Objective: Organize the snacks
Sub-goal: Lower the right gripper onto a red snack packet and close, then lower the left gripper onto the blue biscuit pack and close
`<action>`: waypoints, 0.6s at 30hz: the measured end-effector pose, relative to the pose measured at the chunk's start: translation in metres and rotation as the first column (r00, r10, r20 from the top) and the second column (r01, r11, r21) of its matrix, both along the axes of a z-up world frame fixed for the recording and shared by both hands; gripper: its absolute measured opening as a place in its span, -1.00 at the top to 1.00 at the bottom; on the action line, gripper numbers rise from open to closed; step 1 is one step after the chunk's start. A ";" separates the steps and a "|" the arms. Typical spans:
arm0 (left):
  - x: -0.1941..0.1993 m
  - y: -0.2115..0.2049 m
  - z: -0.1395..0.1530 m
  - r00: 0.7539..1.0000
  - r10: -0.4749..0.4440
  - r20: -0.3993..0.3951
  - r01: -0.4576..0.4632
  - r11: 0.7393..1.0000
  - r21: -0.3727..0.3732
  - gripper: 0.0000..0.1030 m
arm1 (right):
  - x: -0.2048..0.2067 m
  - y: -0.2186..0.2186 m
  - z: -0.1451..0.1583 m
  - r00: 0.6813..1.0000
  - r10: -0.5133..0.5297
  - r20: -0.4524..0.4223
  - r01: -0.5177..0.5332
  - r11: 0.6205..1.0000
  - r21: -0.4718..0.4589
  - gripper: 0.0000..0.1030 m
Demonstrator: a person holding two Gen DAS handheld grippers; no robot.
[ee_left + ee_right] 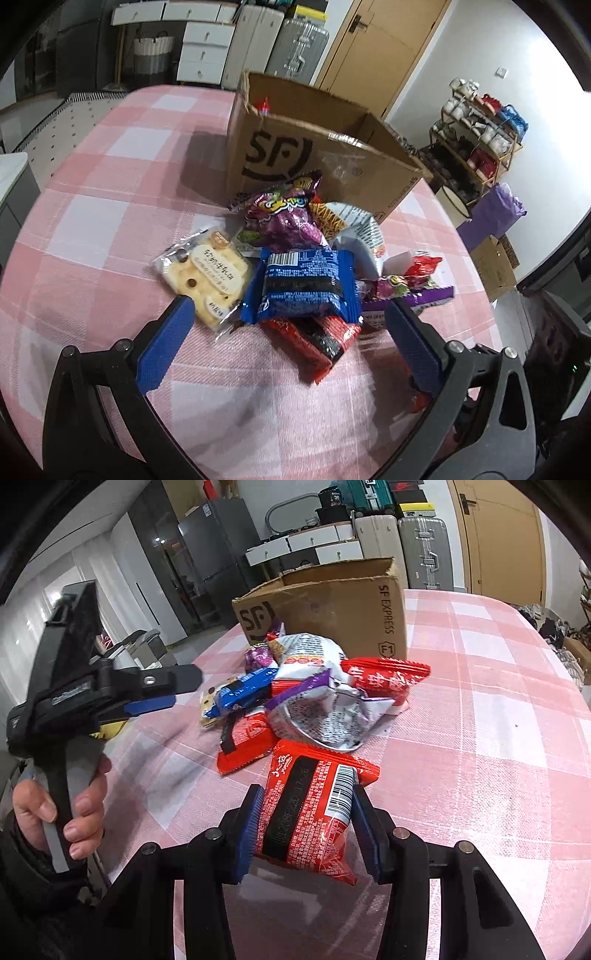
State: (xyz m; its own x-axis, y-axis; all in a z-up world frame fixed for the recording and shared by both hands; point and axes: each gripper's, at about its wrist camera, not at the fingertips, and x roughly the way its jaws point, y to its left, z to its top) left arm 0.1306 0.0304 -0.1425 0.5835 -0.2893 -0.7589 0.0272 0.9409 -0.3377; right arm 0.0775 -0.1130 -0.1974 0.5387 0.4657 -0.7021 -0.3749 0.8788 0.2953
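Observation:
A pile of snack packets lies on the pink checked tablecloth (92,221) in front of an open SF cardboard box (332,155). In the left wrist view my left gripper (288,310) is open and empty, its blue pads either side of a blue packet (303,284) that lies over a red packet (317,339). A cheese biscuit pack (207,273) lies to the left and a purple bag (288,221) behind. In the right wrist view my right gripper (308,801) is shut on a red snack packet (314,801), held just above the cloth near the pile (314,698).
The box (332,605) stands at the far side of the table. My left gripper (147,694) and the hand holding it show at the left of the right wrist view. Drawers, suitcases and a shoe rack (476,147) stand beyond the table.

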 end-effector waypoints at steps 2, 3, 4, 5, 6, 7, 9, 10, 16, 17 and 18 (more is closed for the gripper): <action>0.007 -0.002 -0.005 1.000 -0.001 -0.020 0.001 1.000 -0.008 -0.98 | 0.000 -0.004 0.000 1.000 -0.005 0.000 0.005 1.000 0.007 0.08; 0.012 -0.005 -0.006 1.000 -0.014 -0.022 0.014 1.000 -0.006 -0.98 | 0.000 -0.005 0.000 1.000 -0.006 0.002 0.006 1.000 0.009 0.08; 0.015 -0.008 -0.006 1.000 -0.019 -0.020 0.019 1.000 0.005 -0.98 | 0.000 -0.007 0.000 1.000 -0.011 0.010 0.011 1.000 0.010 0.07; 0.018 -0.010 -0.006 1.000 -0.021 -0.018 0.022 1.000 0.017 -0.98 | -0.001 -0.009 0.001 1.000 -0.015 0.018 0.015 1.000 0.012 0.07; 0.023 -0.012 -0.007 0.999 -0.026 -0.019 0.026 1.000 0.017 -0.98 | -0.001 -0.011 0.000 1.000 -0.016 0.019 0.015 1.000 0.015 0.07; 0.026 -0.012 -0.008 0.999 -0.028 -0.020 0.028 1.000 0.011 -0.98 | -0.001 -0.012 -0.001 1.000 -0.017 0.017 0.017 1.000 0.017 0.07; 0.034 -0.012 -0.010 0.999 -0.033 -0.027 0.033 0.999 -0.004 -0.95 | 0.000 -0.016 -0.003 1.000 -0.021 0.012 0.021 1.000 0.022 0.07; 0.037 -0.009 -0.011 0.999 -0.027 -0.032 0.027 1.000 -0.007 -0.92 | 0.000 -0.017 -0.003 1.000 -0.022 0.011 0.021 0.999 0.027 0.07; 0.050 -0.006 -0.023 0.998 -0.036 -0.061 0.033 0.999 -0.038 -0.79 | 0.000 -0.021 -0.002 1.000 -0.023 0.013 0.023 0.999 0.041 0.07; 0.053 -0.006 -0.024 0.998 -0.035 -0.058 0.032 0.999 -0.041 -0.79 | -0.002 -0.020 -0.001 1.000 -0.022 0.016 0.022 0.999 0.040 0.07; 0.054 -0.006 -0.024 0.998 -0.034 -0.053 0.032 0.999 -0.042 -0.79 | -0.002 -0.020 -0.001 1.000 -0.021 0.016 0.021 0.999 0.040 0.07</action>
State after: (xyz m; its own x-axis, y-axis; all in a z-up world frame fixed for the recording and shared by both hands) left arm 0.1850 0.0246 -0.1661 0.5321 -0.3392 -0.7758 0.0389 0.9251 -0.3777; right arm 0.0753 -0.1333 -0.1986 0.5603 0.4819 -0.6737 -0.3618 0.8740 0.3243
